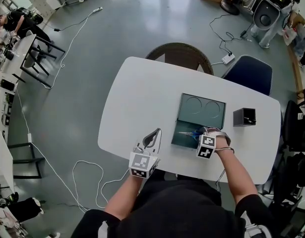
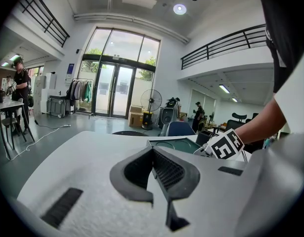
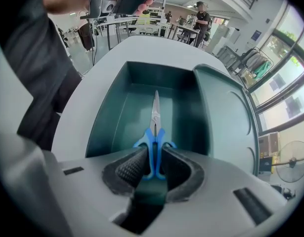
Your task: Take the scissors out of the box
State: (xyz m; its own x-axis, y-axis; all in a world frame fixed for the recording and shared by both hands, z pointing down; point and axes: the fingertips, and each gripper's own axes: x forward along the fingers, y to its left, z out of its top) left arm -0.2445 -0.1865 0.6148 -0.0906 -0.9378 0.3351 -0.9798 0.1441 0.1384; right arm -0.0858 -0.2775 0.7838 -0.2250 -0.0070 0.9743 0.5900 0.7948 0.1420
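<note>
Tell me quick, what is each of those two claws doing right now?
Left gripper: shut, holding nothing.
Right gripper: closed on the blue handles of the scissors in the box.

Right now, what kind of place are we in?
Probably a big open workshop or lab hall, not a home: bare grey floor, tall glass doors, a railed upper walkway, and other work desks off to the side.
</note>
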